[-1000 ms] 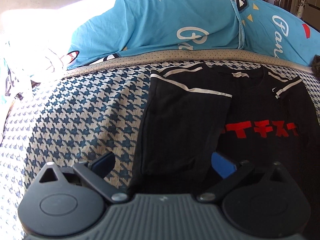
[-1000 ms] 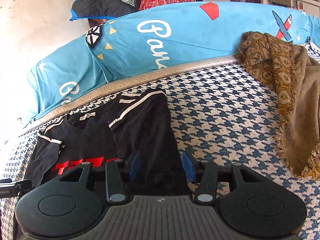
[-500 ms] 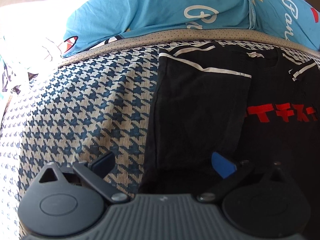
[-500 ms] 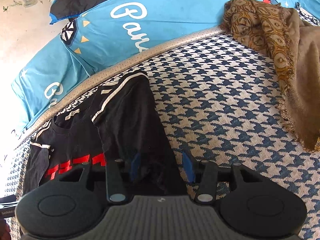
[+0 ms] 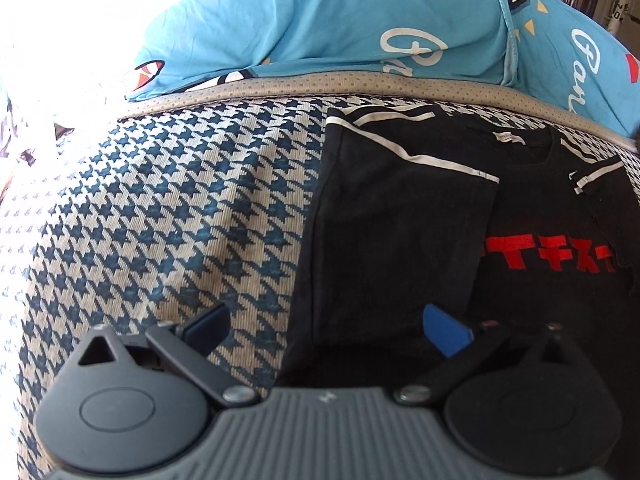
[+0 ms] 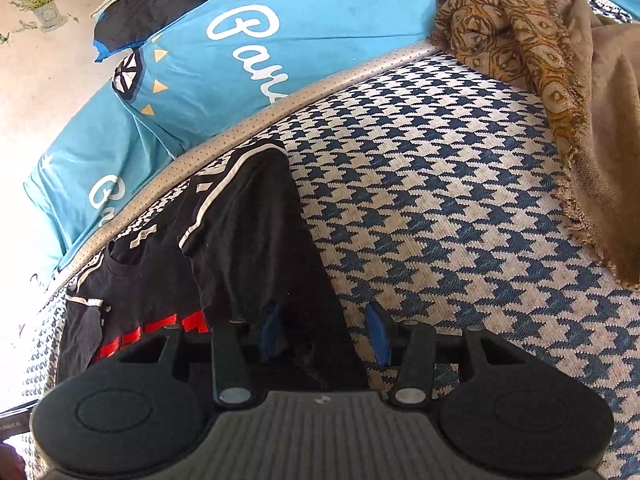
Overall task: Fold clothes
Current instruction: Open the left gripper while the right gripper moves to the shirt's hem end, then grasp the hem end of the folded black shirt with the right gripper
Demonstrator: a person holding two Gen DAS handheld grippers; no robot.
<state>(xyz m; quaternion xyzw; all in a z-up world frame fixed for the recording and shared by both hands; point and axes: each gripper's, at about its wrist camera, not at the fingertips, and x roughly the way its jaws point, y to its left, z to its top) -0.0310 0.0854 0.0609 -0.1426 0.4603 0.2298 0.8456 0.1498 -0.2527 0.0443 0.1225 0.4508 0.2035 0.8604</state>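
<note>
1. Left gripper [image 5: 326, 326]: jaws spread wide and holding nothing. The near left edge of the black T-shirt [image 5: 400, 232] runs between them, one blue pad over the houndstooth cover [image 5: 160, 220], the other over black cloth.
2. Right gripper [image 6: 324, 332]: jaws partly open, straddling the shirt's near right edge; the pads stand apart from the fabric, no grip seen.
3. Count: one T-shirt, both sides folded inward, white-striped sleeves on top, red print [image 5: 548, 258] showing in the middle; two grippers.
4. Pose: both grippers tilt steeply down toward the shirt's near hem, close over the cover.
5. Further off: one brown patterned scarf [image 6: 540, 80] lies well apart on the right; blue printed pillows [image 5: 360, 28] line the far edge.
</note>
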